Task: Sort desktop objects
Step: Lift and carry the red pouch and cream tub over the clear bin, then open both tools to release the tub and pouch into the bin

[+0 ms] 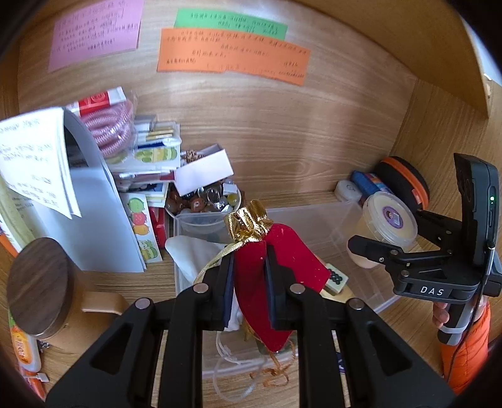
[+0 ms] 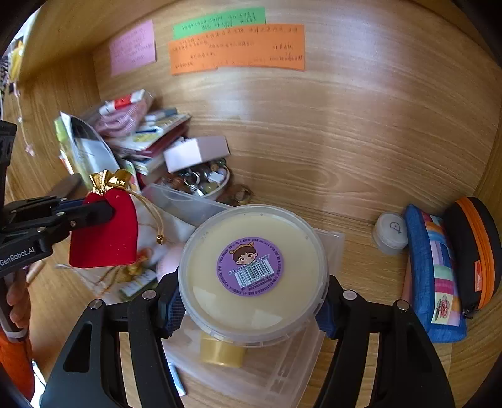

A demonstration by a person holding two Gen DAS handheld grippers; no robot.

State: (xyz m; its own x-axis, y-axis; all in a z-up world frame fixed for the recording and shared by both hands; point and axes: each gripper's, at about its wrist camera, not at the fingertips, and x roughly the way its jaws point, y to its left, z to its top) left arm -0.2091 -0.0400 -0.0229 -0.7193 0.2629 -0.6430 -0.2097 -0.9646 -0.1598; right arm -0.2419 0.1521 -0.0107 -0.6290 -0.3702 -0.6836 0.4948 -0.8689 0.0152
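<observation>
Left hand-held gripper (image 1: 249,263) pinching red pouch (image 1: 276,282) | right hand-held gripper (image 2: 251,309) clamping tub (image 2: 252,273) | bin (image 1: 339,216) contents mostly hidden

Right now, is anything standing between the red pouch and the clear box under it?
Nothing visible blocks it. The left claw holds the red pouch above the clear box, which already holds a white cloth and a tile.

A light wood-grain worktop (image 2: 360,175) meets a matching back panel (image 1: 282,125); above it, pink (image 1: 94,31), green (image 1: 230,23) and orange notes (image 1: 232,55) are stuck to the panel.
</observation>
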